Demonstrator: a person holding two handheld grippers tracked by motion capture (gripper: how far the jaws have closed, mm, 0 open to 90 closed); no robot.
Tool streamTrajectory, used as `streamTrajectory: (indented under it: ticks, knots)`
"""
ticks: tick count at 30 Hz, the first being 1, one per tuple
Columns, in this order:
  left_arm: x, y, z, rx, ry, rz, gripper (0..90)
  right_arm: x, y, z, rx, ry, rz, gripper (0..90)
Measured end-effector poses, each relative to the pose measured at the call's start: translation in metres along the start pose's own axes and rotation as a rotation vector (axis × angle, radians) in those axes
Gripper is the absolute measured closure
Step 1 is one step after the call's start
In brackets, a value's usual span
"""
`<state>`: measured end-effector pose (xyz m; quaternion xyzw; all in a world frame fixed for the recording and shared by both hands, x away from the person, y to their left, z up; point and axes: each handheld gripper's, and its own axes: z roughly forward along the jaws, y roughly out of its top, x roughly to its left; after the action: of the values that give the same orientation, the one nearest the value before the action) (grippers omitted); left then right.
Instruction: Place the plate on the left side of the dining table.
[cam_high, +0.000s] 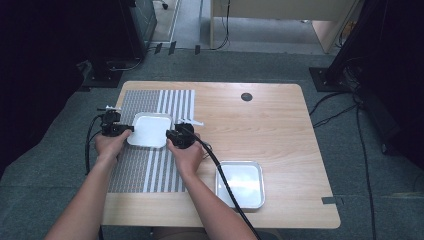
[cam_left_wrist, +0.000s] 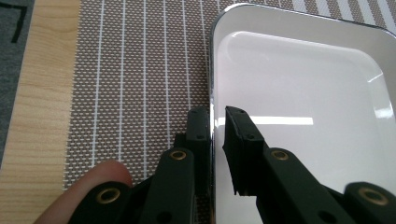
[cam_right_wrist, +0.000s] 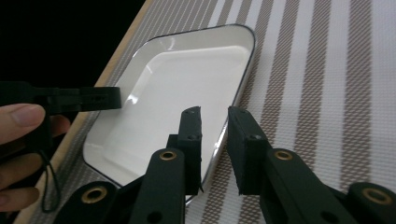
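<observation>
A white square tray (cam_high: 150, 130) lies on a striped placemat (cam_high: 145, 172) at the table's left. My left gripper (cam_high: 131, 128) is at its left edge. In the left gripper view its jaws (cam_left_wrist: 217, 116) straddle the tray's rim (cam_left_wrist: 211, 70) with a narrow gap, the outer pad against the rim: shut on it. My right gripper (cam_high: 169, 134) is at the tray's right edge. In the right gripper view its jaws (cam_right_wrist: 214, 114) stand on either side of the rim (cam_right_wrist: 243, 79) with slack, so it is open. The left gripper (cam_right_wrist: 84, 99) shows across the tray (cam_right_wrist: 177, 93).
A second white tray (cam_high: 247, 187) sits on bare wood near the table's front right, with the right gripper's cable across it. A small white object (cam_high: 192, 121) lies just beyond the right gripper. A dark round cap (cam_high: 246, 96) is set in the tabletop farther back.
</observation>
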<state>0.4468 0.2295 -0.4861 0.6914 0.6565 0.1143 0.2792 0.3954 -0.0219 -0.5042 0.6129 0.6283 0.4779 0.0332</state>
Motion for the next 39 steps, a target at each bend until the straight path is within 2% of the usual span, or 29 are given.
streamTrajectory:
  ticks: [2, 3, 8, 11, 13, 15, 16, 17, 19, 20, 21, 23, 25, 27, 31, 33, 34, 39]
  knots:
    - [-0.001, 0.0, 0.0, 0.009, 0.007, -0.001, 83.3, 0.0, -0.001, 0.003, 0.019, 0.004, 0.017, 81.7]
    - [-0.001, -0.001, 0.0, 0.012, 0.011, 0.0, 85.2, -0.001, -0.002, 0.006, 0.033, -0.012, 0.024, 85.0]
    - [-0.001, -0.002, 0.0, 0.024, 0.006, -0.006, 85.9, -0.004, -0.001, 0.009, 0.04, -0.024, 0.031, 87.4]
    - [-0.001, -0.002, 0.0, 0.023, 0.006, -0.01, 79.2, -0.004, 0.0, 0.009, 0.033, -0.03, 0.021, 86.8]
    - [-0.001, -0.003, -0.001, 0.011, 0.009, -0.013, 73.1, -0.003, 0.0, 0.008, 0.026, -0.034, 0.013, 82.8]
    - [-0.002, -0.003, -0.003, -0.007, 0.03, -0.009, 64.2, -0.002, 0.002, 0.005, 0.013, -0.036, 0.001, 78.3]
    - [-0.002, -0.003, -0.005, -0.021, 0.03, -0.008, 60.5, -0.002, 0.003, 0.003, 0.001, -0.04, -0.016, 72.6]
    - [-0.002, -0.003, -0.01, -0.043, 0.018, 0.002, 54.2, -0.003, 0.008, -0.003, -0.022, -0.066, -0.07, 62.9]
    - [-0.003, -0.004, -0.016, -0.082, 0.045, 0.023, 51.9, -0.003, 0.009, -0.005, -0.027, -0.069, -0.084, 61.5]
    - [-0.004, -0.005, -0.02, -0.114, 0.04, 0.019, 49.9, -0.002, 0.011, -0.009, -0.046, -0.077, -0.136, 58.0]
    - [-0.005, -0.005, -0.025, -0.138, 0.029, 0.019, 47.2, -0.002, 0.015, -0.019, -0.062, -0.096, -0.194, 50.4]
    - [-0.006, -0.006, -0.032, -0.176, 0.019, 0.018, 46.2, -0.002, 0.016, -0.022, -0.067, -0.094, -0.205, 48.3]
    - [-0.009, -0.007, -0.039, -0.212, 0.005, 0.023, 43.7, -0.004, 0.021, -0.031, -0.071, -0.078, -0.198, 40.7]
    - [-0.014, -0.01, -0.045, -0.24, -0.025, 0.032, 40.7, -0.008, 0.026, -0.041, -0.063, -0.047, -0.166, 34.9]
    - [-0.026, -0.019, -0.055, -0.278, -0.061, 0.084, 35.1, -0.018, 0.033, -0.062, -0.076, -0.023, -0.118, 26.9]
    - [-0.031, -0.025, -0.06, -0.291, -0.077, 0.102, 31.2, -0.023, 0.034, -0.072, -0.072, -0.041, -0.144, 26.0]
    - [-0.034, -0.027, -0.062, -0.297, -0.092, 0.099, 28.9, -0.025, 0.035, -0.076, -0.072, -0.047, -0.151, 26.0]
    - [-0.045, -0.037, -0.074, -0.312, -0.122, 0.124, 18.1, -0.036, 0.038, -0.099, -0.078, -0.055, -0.181, 25.1]
